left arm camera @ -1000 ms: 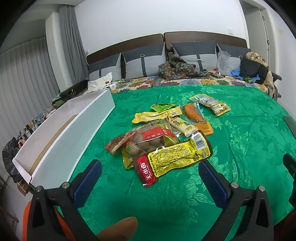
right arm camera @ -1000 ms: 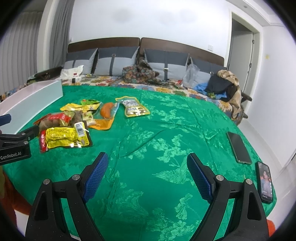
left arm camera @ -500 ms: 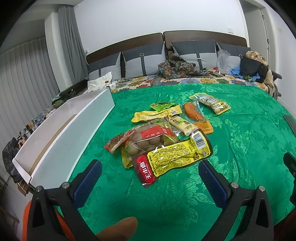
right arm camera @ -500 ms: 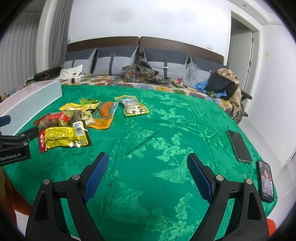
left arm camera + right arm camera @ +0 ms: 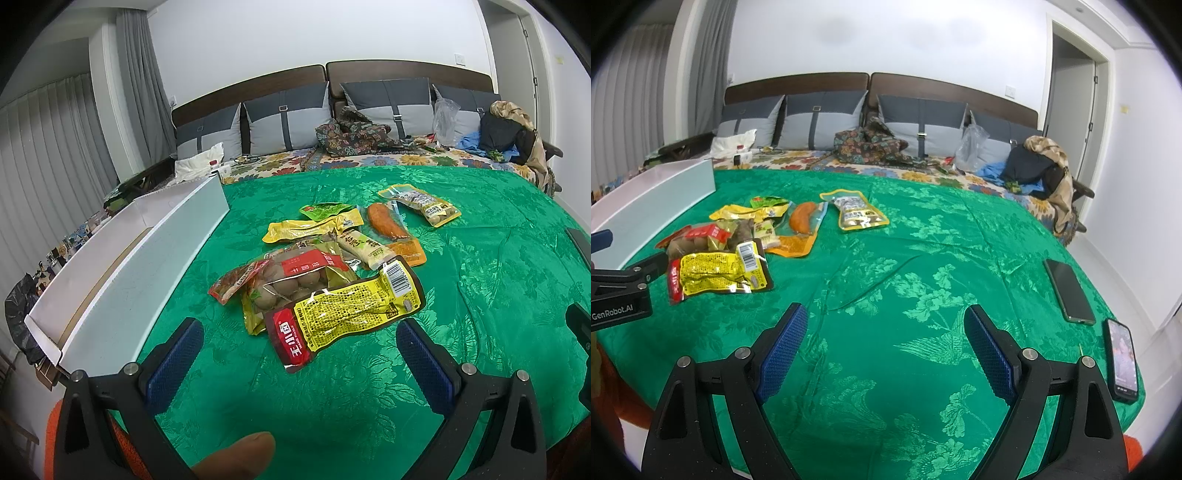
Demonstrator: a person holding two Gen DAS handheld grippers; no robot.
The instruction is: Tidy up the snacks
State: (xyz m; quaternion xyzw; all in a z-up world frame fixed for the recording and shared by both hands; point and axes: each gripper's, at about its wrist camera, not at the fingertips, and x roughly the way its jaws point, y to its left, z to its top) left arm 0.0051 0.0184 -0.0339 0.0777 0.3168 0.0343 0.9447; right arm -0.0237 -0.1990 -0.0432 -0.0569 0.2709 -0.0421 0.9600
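Several snack packs lie in a loose pile on the green bedspread (image 5: pixel 480 277). Nearest is a yellow and red pack (image 5: pixel 343 314) (image 5: pixel 716 275), overlapping a clear bag of brown balls (image 5: pixel 295 280). Behind them lie a yellow pouch (image 5: pixel 310 227), a small green pack (image 5: pixel 325 210), a beige bar (image 5: pixel 365 247), an orange sausage pack (image 5: pixel 391 229) (image 5: pixel 803 225) and a pack of nuts (image 5: pixel 424 206) (image 5: pixel 858 216). My left gripper (image 5: pixel 299 350) is open just in front of the yellow pack. My right gripper (image 5: pixel 886 336) is open over bare cloth, right of the pile.
A long white open box (image 5: pixel 122 277) (image 5: pixel 653 206) lies along the bed's left edge. Two phones (image 5: pixel 1069 291) (image 5: pixel 1121 358) rest near the right edge. Pillows (image 5: pixel 288 122) and heaped clothes (image 5: pixel 1045 166) fill the headboard end. A thumb (image 5: pixel 236 458) shows at the bottom.
Both grippers have crept slightly forward toward the bed; the snacks look a little nearer. Nothing was grasped or moved.
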